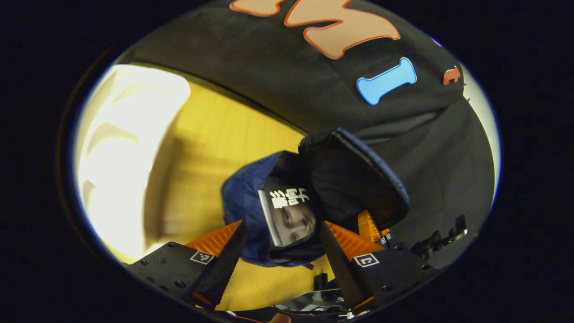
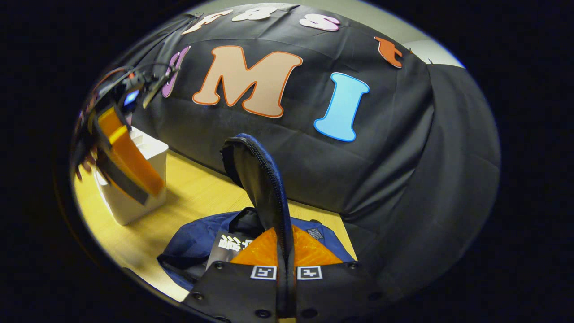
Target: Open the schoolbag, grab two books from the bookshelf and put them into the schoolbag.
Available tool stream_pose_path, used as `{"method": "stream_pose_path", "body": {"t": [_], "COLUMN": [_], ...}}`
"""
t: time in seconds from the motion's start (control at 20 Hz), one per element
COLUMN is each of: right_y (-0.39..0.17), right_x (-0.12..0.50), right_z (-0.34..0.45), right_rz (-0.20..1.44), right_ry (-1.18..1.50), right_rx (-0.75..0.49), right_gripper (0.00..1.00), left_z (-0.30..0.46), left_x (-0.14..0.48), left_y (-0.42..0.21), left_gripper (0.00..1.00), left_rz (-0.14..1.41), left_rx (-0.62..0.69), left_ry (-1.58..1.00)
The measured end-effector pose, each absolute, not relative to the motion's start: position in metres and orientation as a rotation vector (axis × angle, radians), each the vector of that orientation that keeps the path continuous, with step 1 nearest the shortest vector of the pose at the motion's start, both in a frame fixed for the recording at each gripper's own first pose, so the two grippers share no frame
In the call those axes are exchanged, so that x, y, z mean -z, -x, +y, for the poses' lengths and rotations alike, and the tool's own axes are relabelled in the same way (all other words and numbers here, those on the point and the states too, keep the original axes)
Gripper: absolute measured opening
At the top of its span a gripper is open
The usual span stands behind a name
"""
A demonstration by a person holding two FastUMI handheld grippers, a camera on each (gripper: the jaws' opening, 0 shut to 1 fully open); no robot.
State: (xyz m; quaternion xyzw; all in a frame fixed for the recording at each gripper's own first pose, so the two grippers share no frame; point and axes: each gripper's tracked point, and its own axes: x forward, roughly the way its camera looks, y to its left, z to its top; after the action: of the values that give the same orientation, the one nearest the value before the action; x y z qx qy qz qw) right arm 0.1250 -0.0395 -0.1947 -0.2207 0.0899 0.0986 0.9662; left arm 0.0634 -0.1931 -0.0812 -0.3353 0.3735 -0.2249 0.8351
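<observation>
The blue schoolbag (image 1: 244, 202) lies on the yellow table, its mouth open. A book (image 1: 289, 215) with a photo cover sits inside it. My left gripper (image 1: 282, 225) hovers above the bag, open, with nothing between its fingers. In the right gripper view, my right gripper (image 2: 285, 237) is shut on the bag's flap (image 2: 258, 170) and holds it upright by its zipped edge. The same book (image 2: 231, 246) shows in the bag (image 2: 193, 240) below the flap. The left gripper (image 2: 123, 154) hangs at the far left in front of the white bookshelf (image 2: 134, 202).
The white bookshelf (image 1: 121, 152) stands on the wooden table (image 1: 215, 143) left of the bag, bright and blurred. The black cloth wall runs close behind the bag and along the table's far edge (image 2: 202, 163). Bare table lies between the shelf and the bag.
</observation>
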Motion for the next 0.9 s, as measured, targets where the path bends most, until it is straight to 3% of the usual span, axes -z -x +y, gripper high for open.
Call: {"method": "stream_pose_path", "body": {"t": [0.15,0.5,0.55,0.6,0.8,0.85,0.9], "right_y": [-0.126,-0.129,-0.129,-0.128,-0.126,-0.127,-0.127], "right_x": [0.196,0.197,0.198,0.2,0.201,0.201,0.202], "right_z": [-0.038,-0.036,-0.036,-0.034,-0.035,-0.035,-0.035], "right_rz": [0.186,0.202,0.207,0.214,0.219,0.224,0.231], "right_ry": [0.466,0.476,0.472,0.467,0.487,0.485,0.483], "right_rx": [-0.204,-0.18,-0.179,-0.181,-0.164,-0.153,-0.141], "right_gripper": [0.03,0.03,0.03,0.03,0.03,0.03,0.03], "left_z": [-0.125,0.067,0.092,0.111,0.195,0.21,0.214], "left_x": [0.045,0.015,0.014,0.017,0.039,0.042,0.045], "left_y": [-0.056,-0.042,-0.043,-0.043,-0.054,-0.06,-0.07], "left_gripper": [0.95,0.95,0.92,0.95,0.95,0.92,0.95], "left_rz": [0.75,0.774,0.78,0.794,0.887,0.904,0.918], "left_rx": [0.397,0.076,0.041,0.012,-0.093,-0.092,-0.075], "left_ry": [0.64,0.534,0.533,0.522,0.386,0.376,0.366]}}
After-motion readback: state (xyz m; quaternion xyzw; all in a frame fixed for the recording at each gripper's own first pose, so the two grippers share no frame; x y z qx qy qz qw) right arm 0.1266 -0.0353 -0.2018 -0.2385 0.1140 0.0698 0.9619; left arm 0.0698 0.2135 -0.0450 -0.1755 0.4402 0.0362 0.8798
